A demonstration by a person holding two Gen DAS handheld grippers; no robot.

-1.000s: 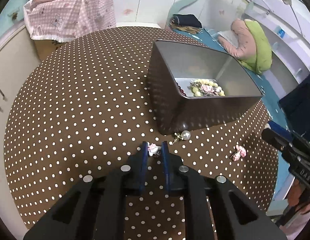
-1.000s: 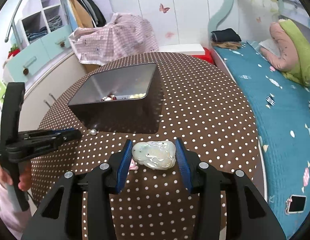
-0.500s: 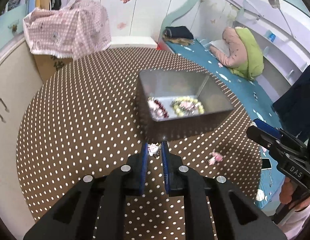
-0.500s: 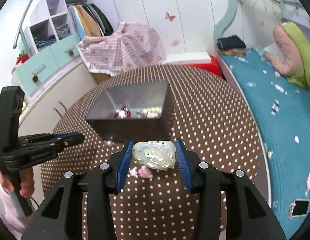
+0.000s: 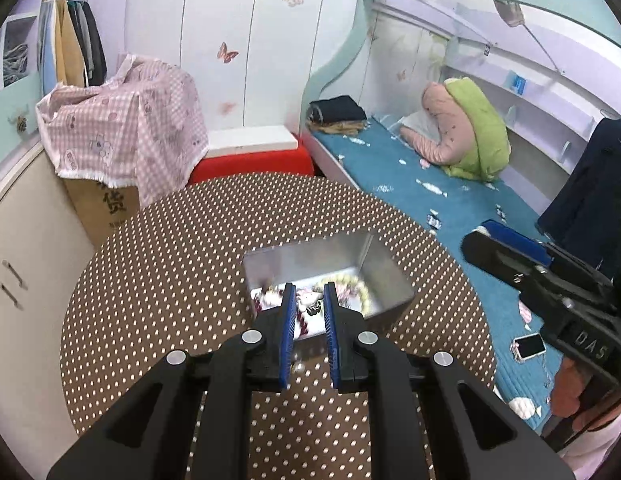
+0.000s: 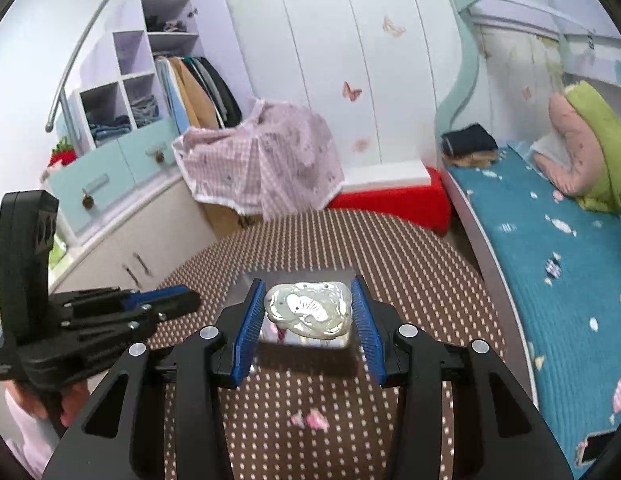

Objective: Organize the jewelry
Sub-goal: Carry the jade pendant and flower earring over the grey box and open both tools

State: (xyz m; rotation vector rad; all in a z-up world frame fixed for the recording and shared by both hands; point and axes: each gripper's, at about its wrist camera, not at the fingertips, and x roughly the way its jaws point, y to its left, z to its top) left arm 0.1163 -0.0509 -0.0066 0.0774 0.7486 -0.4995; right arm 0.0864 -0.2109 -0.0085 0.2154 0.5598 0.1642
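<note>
My left gripper (image 5: 308, 300) is shut on a small white-and-pink charm (image 5: 307, 301) and holds it high above the open metal tin (image 5: 384, 276), which has beaded bracelets (image 5: 356, 286) inside. My right gripper (image 6: 308, 304) is shut on a pale carved shell pendant (image 6: 308, 312), also raised in front of the tin (image 6: 246, 284). A small pink earring (image 6: 312, 419) lies on the brown polka-dot tablecloth (image 6: 390, 420) below it. The right gripper shows at the right in the left wrist view (image 5: 506, 252); the left gripper shows at the left in the right wrist view (image 6: 158, 304).
The round table (image 5: 170, 248) stands between a white cabinet (image 5: 26, 240) on the left and a blue bed (image 5: 430, 184) on the right. A box draped in pink checked cloth (image 5: 126, 120) stands behind the table. A phone (image 5: 530, 346) lies on the bed.
Both grippers have risen well above the table with their pieces still held. The tin now looks smaller and lies under the left gripper's tips.
</note>
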